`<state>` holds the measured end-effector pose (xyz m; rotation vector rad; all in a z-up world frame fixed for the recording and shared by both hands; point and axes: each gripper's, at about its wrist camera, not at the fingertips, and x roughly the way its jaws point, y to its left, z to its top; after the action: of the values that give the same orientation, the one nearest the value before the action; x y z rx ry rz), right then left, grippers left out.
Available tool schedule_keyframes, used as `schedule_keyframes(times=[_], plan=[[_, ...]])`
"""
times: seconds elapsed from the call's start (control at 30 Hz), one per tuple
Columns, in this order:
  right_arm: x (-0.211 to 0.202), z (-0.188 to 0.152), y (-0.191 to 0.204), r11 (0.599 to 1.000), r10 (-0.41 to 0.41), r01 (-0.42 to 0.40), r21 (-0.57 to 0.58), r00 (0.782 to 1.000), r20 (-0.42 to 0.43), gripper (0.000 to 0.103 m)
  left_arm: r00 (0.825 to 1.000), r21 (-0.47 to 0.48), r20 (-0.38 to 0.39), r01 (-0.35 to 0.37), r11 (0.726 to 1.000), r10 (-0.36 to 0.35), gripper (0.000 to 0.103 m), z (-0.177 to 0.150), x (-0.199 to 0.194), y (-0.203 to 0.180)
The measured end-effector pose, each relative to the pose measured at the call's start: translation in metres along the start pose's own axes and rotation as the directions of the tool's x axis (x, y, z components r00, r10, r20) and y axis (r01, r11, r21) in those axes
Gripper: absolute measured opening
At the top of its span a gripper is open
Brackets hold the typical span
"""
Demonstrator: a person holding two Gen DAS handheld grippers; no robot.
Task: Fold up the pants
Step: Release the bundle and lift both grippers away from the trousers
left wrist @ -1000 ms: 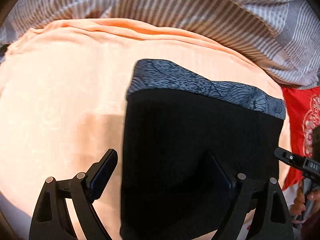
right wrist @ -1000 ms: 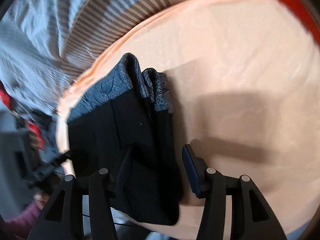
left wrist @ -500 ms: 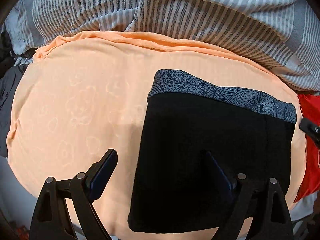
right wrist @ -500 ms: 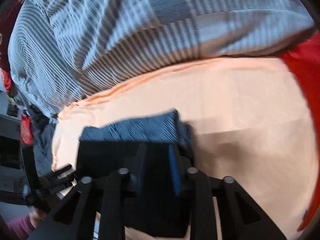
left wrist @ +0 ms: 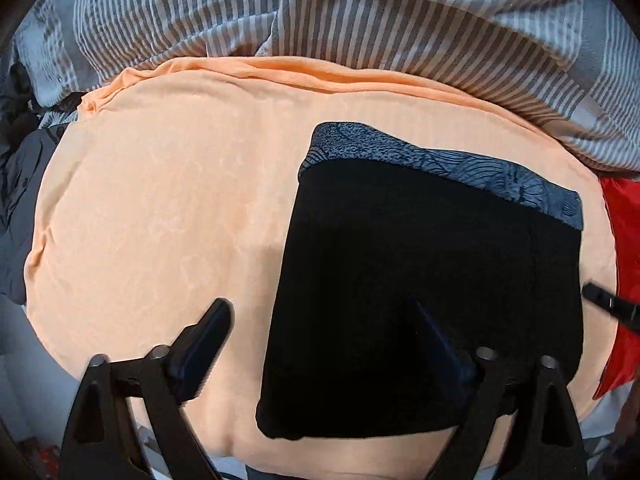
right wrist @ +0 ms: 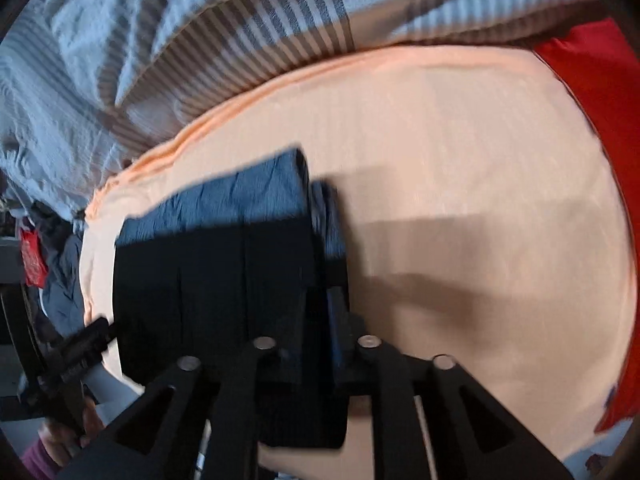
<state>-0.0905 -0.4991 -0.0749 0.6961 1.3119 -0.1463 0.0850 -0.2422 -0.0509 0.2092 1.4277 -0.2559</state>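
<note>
On the peach sheet [left wrist: 160, 208], right of centre: folded black pants [left wrist: 420, 280], patterned blue waistband [left wrist: 440, 164] toward the striped duvet [left wrist: 360, 20]. Left gripper [left wrist: 320, 328] above them, jaws opening wide, clasping nothing. Right gripper [right wrist: 316, 320] at the fold's right edge, jaws opening, black cloth between them; grip unclear through blur.

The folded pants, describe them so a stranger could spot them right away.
On the bed, a peach sheet lies in front of a grey striped duvet. The pants are the black folded rectangle on it, alone in having a blue patterned waistband.
</note>
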Motion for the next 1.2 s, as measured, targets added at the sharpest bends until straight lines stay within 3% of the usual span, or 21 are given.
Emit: schedule_keyframes(times=[0.03,0.1,0.27,0.5,0.67,0.87,0.9,1.2], plan=[[-0.003,-0.007,0.002,1.000,-0.012,0.012,-0.009,1.000,0.000,0.037,1.000,0.005,0.004,0.002,1.000,-0.002,0.103,-0.002,-0.002,-0.001],[-0.012,-0.025,0.008,0.999,-0.041,0.041,-0.026,0.999,0.012,0.044,1.000,0.020,-0.007,0.006,1.000,-0.006,0.103,-0.006,-0.006,-0.004],[-0.023,-0.057,0.022,0.995,-0.093,0.094,-0.034,0.995,0.021,0.052,0.999,0.063,-0.045,0.015,0.998,-0.012,0.103,-0.020,-0.005,-0.010],[-0.023,-0.083,0.046,0.986,-0.151,0.155,-0.069,0.987,0.050,0.078,0.999,0.140,-0.021,-0.034,0.990,0.037,0.103,-0.041,-0.015,-0.020],[-0.022,-0.092,0.062,0.986,-0.160,0.162,-0.042,0.986,0.040,0.081,0.998,0.155,-0.060,-0.019,0.988,0.028,0.103,-0.055,-0.020,-0.018],[-0.033,-0.098,0.075,0.977,-0.207,0.210,-0.033,0.976,0.072,0.093,0.997,0.189,-0.054,-0.039,0.981,0.050,0.103,-0.064,-0.034,-0.011],[-0.035,-0.098,0.075,0.977,-0.209,0.212,-0.026,0.975,0.074,0.102,0.997,0.189,-0.054,-0.037,0.981,0.048,0.103,-0.064,-0.035,-0.010],[-0.047,-0.107,0.082,0.967,-0.256,0.257,0.001,0.965,0.064,0.103,0.997,0.191,-0.065,-0.032,0.981,0.045,0.103,-0.066,-0.049,0.000]])
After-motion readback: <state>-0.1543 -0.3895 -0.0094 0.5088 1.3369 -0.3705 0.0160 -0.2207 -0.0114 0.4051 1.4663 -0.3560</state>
